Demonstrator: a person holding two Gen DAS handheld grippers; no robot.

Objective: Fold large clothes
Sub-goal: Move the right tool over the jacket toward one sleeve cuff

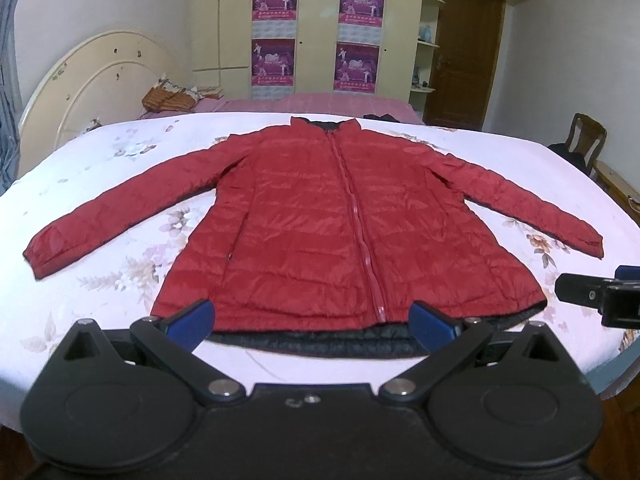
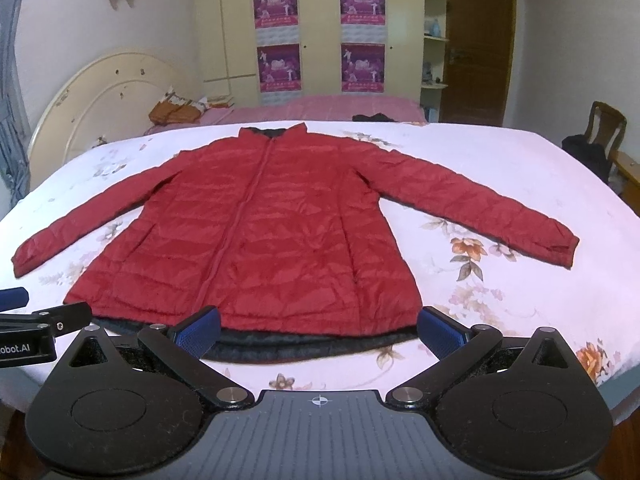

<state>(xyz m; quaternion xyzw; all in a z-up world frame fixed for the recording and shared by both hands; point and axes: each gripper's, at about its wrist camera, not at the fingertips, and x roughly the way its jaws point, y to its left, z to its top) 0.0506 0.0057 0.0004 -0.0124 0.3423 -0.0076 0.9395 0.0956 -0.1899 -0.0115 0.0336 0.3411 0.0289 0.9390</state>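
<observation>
A red quilted jacket (image 1: 312, 220) lies flat and zipped on the floral bed sheet (image 1: 120, 152), collar away from me, both sleeves spread out, dark lining showing at the near hem. It shows the same way in the right wrist view (image 2: 256, 232). My left gripper (image 1: 312, 324) is open and empty, hovering just before the hem near the zip. My right gripper (image 2: 318, 330) is open and empty, before the hem's right half. Each gripper shows at the edge of the other's view: the right one (image 1: 600, 296), the left one (image 2: 24, 320).
The bed has a cream headboard (image 1: 96, 76) at the left. A second pink bed (image 1: 312, 102) with an orange bag (image 1: 164, 98) stands behind. A wardrobe with posters, a brown door (image 1: 464, 52) and a wooden chair (image 1: 584, 140) are beyond.
</observation>
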